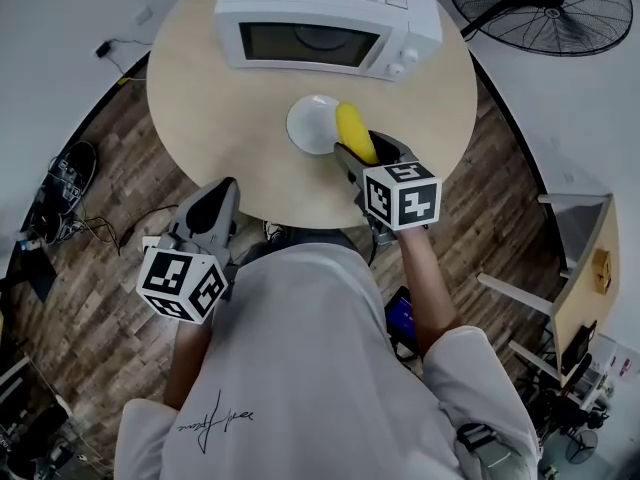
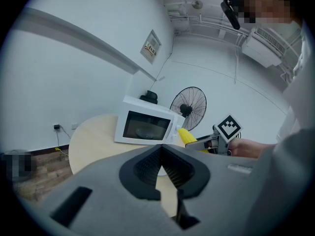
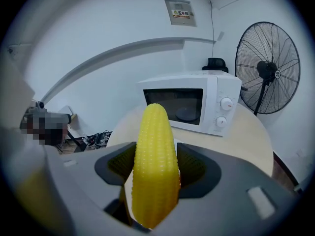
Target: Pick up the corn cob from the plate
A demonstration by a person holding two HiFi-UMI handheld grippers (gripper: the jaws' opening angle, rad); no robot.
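The yellow corn cob [image 1: 355,131] stands tilted between the jaws of my right gripper [image 1: 368,152], which is shut on its lower part, just above the right rim of the white plate [image 1: 308,124]. In the right gripper view the corn cob [image 3: 153,132] fills the middle, tip up, with both dark pads [image 3: 193,165] pressing its sides. My left gripper [image 1: 222,194] hangs at the table's front edge, left of the plate, shut with nothing in it; its tips [image 2: 160,149] meet. From there the corn cob [image 2: 186,135] shows off to the right.
A white microwave [image 1: 320,18] with its door closed stands at the back of the round wooden table [image 1: 200,98], just behind the plate. A floor fan [image 1: 540,3] stands beyond the table at the right. Cables lie on the floor at the left.
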